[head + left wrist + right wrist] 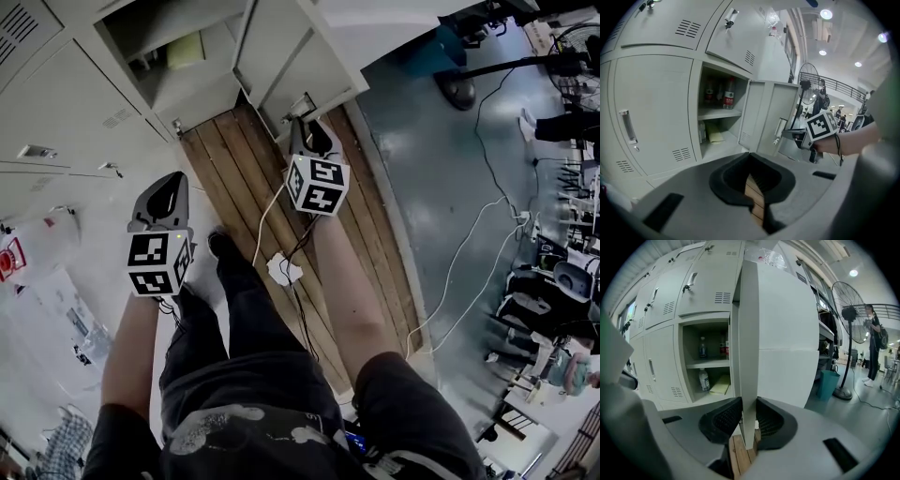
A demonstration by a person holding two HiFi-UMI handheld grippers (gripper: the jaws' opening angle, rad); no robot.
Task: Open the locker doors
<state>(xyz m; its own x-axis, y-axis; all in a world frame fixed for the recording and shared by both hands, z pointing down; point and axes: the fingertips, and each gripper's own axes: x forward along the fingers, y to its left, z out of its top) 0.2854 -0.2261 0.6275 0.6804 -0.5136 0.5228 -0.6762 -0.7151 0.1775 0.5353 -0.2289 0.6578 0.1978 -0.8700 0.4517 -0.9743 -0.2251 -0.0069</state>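
Pinches the free edge of the door (749, 333) with the right gripper (749, 412), one pad on each face, near the bottom corner. Looks along the sheet edge-on in the right gripper view, so straight away from the jaws toward the hinge. Stands upright there, long axis vertical, square across the jaws' line of closing. Swung well out from the compartment (705, 366) already, with bottles (703, 379) on show inside.

Hangs the left gripper (750, 155) off to the left, clenched on nothing, with only floor planks (757, 201) showing behind the pads. Points it toward the open compartment, beside a shut door (651, 117) with an upright handle (626, 126) at its left side.

Probably partway through the swing on this door. Turns on where the hinge lies: beyond the gripped edge, at the compartment's right side. Calls, then, for an arc outward and rightward about that upright line, not a straight pull. Risks slipping off the thin edge if dragged straight back. Needs the pinch square on the sheet all the way round.

For the shut door, favours the left gripper: nearer to it and free, unlike the right, busy on the far side. Must first part those jaws, then take the handle across its width.
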